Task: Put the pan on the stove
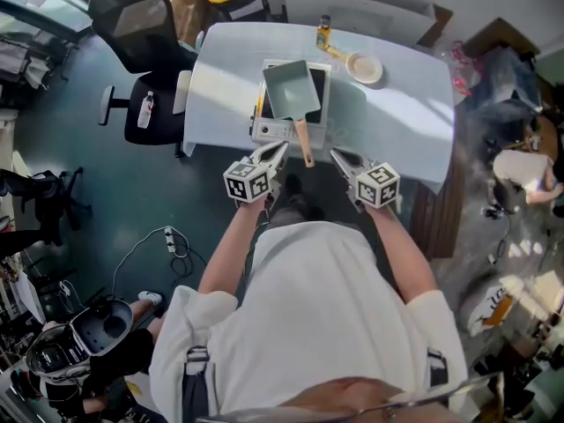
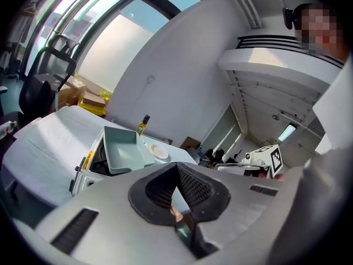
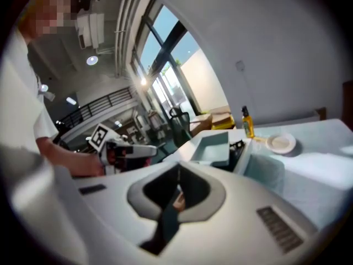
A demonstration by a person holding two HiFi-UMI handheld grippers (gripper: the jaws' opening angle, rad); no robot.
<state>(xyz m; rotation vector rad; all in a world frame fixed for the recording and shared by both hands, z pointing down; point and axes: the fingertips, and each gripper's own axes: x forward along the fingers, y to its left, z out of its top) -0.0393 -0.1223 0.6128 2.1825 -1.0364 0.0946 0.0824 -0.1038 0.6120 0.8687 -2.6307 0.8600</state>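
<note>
The pale green pan [image 1: 293, 91] is sitting on the stove [image 1: 280, 131] at the middle of the tabletop [image 1: 220, 69]. Its wooden handle is pointing over the near edge toward the person, probably for easy reach, so the task looks done. The left gripper [image 1: 280, 149] and right gripper [image 1: 337, 156] are hovering just off that edge on either side of the handle, fingers [image 2: 193, 187] pressed together on nothing. A bottle [image 1: 324, 33] and plate [image 1: 364, 67] are standing toward the far edge. The bottle's label and the stove's yellow strip are proving too small to read.
</note>
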